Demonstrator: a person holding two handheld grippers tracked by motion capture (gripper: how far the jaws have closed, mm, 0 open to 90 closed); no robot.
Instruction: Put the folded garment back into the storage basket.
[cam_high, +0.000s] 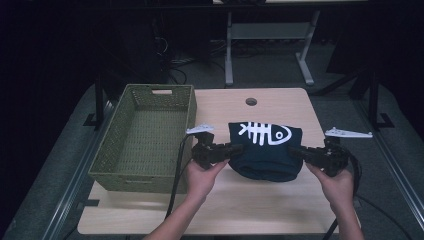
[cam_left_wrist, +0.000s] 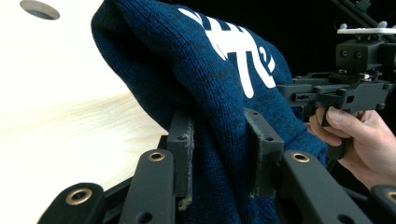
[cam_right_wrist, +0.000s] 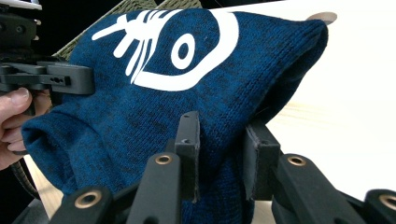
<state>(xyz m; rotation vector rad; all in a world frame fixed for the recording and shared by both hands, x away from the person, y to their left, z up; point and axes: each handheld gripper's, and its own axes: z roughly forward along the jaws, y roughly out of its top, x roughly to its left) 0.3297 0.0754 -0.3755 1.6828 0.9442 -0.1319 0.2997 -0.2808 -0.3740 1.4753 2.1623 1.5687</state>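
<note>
A folded dark-blue knit sweater with a white fish-skeleton print hangs between both grippers just above the light wooden table. My left gripper is shut on the sweater's left side; in the left gripper view the knit bunches between the pads. My right gripper is shut on the right side, and in the right gripper view the blue fabric is pinched between its jaws. The middle of the sweater sags in a curve toward the table.
An olive woven basket with nothing inside stands at the table's left, close beside the left gripper. A round cable hole sits at the table's far edge. Metal frame rails run along both sides, and desk legs stand behind.
</note>
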